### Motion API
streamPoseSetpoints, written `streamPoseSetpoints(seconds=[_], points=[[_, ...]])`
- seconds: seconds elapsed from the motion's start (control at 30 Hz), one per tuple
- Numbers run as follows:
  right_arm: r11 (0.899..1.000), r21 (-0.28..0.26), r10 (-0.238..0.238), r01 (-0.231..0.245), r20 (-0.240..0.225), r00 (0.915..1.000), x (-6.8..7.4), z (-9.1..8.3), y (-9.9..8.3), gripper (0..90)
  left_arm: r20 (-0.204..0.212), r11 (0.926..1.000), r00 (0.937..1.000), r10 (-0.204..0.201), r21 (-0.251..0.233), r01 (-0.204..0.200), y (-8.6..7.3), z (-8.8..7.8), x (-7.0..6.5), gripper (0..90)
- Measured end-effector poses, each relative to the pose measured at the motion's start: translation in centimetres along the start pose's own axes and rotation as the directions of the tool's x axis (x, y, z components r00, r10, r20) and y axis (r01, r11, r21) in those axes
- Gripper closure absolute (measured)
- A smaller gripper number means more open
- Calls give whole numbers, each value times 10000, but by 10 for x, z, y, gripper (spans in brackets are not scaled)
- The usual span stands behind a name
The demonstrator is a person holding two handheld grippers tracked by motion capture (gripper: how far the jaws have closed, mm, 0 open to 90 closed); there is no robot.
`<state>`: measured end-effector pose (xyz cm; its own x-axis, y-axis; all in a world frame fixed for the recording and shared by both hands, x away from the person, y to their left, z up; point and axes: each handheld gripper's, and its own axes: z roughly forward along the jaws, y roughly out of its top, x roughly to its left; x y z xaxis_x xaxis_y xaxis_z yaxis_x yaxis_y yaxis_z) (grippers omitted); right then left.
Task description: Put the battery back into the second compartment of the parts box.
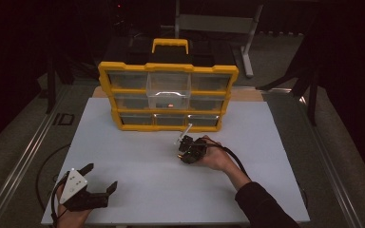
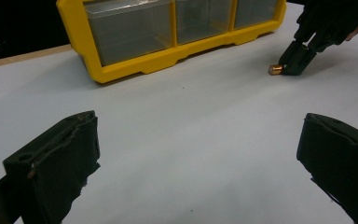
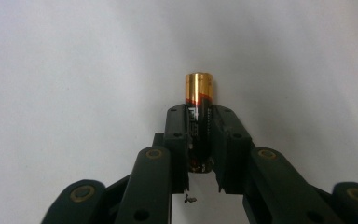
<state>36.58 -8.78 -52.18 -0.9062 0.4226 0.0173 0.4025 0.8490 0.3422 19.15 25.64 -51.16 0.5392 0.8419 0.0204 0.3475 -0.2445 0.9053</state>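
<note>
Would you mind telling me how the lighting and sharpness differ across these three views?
High view: dim, dark surroundings, glare on the yellow drawer organizer. Left gripper view: brighter; the battery in the right gripper looks soft. Right gripper view: battery sharp with a bright streak on its copper end, faint shadow on the table.

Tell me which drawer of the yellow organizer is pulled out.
The top middle drawer of the yellow organizer: its clear front juts out toward the table, while the other drawers in all three rows sit flush in the yellow frame.
</note>
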Motion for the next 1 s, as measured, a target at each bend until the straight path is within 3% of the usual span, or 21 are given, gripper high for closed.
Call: streamPoseSetpoints(seconds=[0.27,0.3,0.33,0.43,0.63,0.73,0.8,1.0], points=[[9995,-300,125,-129,-115,9999,-6,-13,-3,765,13,10000,10000,13,19,-13,0,0,-1,2],[9987,-332,382,-387,-165,9991,-6,-22,-2,765,15,10000,10000,7,15,-7,0,1,0,1],[9986,-505,141,-147,-129,9998,-8,-24,-3,765,7,10000,10000,9,13,-9,0,1,0,1],[9979,-599,249,-255,-103,9996,-10,-32,-2,765,8,10000,10000,-7,21,7,0,1,0,1],[9925,-1124,466,-481,-160,9988,-21,-59,-2,765,11,10000,10000,2,50,-2,0,1,0,1],[9887,-1371,599,-598,-33,9982,-28,-81,0,765,18,10000,10000,-19,38,19,0,1,-1,1],[9879,-1463,527,-518,24,9986,-31,-86,1,766,12,10000,10000,4,61,-4,0,1,-1,1],[9802,-1892,626,-577,199,9978,-43,-122,7,765,12,10000,10000,-2,53,2,0,1,-1,1]])
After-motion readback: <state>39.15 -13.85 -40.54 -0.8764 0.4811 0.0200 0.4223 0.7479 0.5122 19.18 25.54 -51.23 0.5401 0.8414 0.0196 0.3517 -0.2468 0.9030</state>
